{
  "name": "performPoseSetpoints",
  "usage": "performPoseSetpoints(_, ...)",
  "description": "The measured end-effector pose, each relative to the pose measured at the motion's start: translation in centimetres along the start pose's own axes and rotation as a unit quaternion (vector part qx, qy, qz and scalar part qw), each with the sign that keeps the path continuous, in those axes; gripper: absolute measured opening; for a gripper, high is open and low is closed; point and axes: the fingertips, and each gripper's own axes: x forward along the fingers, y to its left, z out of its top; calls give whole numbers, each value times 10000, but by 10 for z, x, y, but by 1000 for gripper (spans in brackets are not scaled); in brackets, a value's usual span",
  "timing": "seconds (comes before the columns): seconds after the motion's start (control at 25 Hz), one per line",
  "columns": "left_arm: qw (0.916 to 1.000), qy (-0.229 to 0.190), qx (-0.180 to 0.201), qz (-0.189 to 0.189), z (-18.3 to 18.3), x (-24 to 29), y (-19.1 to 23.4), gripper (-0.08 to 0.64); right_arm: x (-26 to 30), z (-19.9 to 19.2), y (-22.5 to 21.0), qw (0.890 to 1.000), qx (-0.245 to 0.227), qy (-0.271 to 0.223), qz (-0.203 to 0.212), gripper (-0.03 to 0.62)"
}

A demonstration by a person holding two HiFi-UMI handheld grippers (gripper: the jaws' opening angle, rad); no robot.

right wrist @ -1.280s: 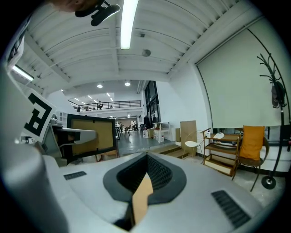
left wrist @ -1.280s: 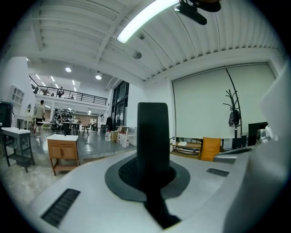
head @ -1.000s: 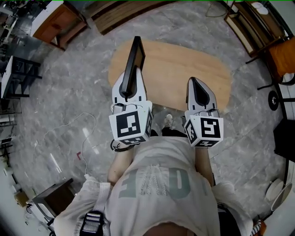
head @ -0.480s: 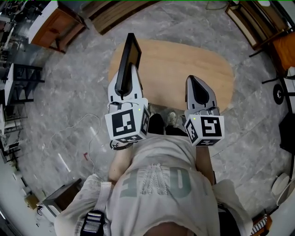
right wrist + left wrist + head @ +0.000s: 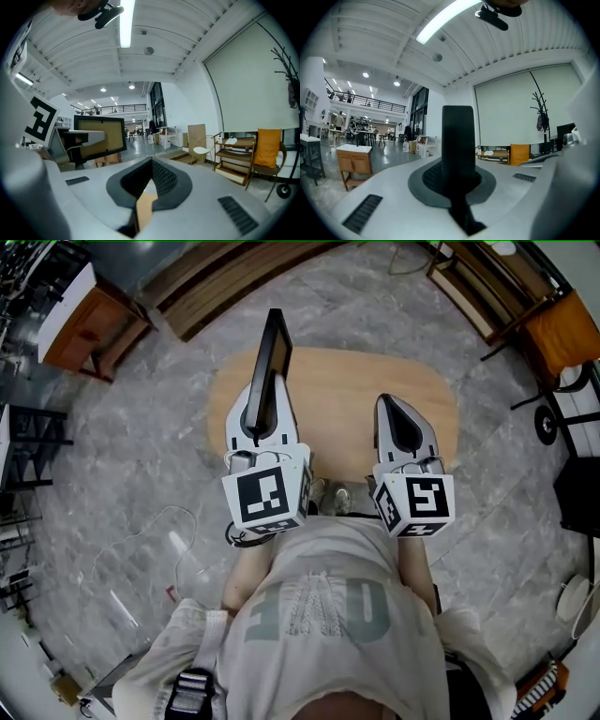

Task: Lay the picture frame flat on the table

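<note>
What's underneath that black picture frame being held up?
The wooden table lies below the picture frame, gripped by the left gripper. The tabletop strip directly beneath them is covered.

— How's the picture frame sitting?
— I'm seeing the picture frame [image 5: 270, 357] standing on edge, not flat. My left gripper [image 5: 263, 397] is clamping its lower part, and the rest is sticking out past the jaw tips, showing me only a thin black edge.
— And its faces?
— It's showing a black border around a tan panel, and that side is facing my right gripper [image 5: 394, 413], lying off to that gripper's left.
</note>
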Motion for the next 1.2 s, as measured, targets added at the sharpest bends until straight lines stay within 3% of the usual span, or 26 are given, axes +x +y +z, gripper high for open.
performPoseSetpoints(0.2, 10000, -39, -14, -15, 1, 3, 17, 20, 10, 4, 12, 9997, -94, -26, -233, 6)
performPoseSetpoints(0.72, 9998, 34, 15, -170, -2, 7, 35, 20, 24, 18, 25, 9987, -297, -231, -346, 6)
performPoseSetpoints(1.2, 9998, 118, -14, -181, -20, 40, 39, 20, 45, 40, 9, 9956, -746, -348, -443, 6)
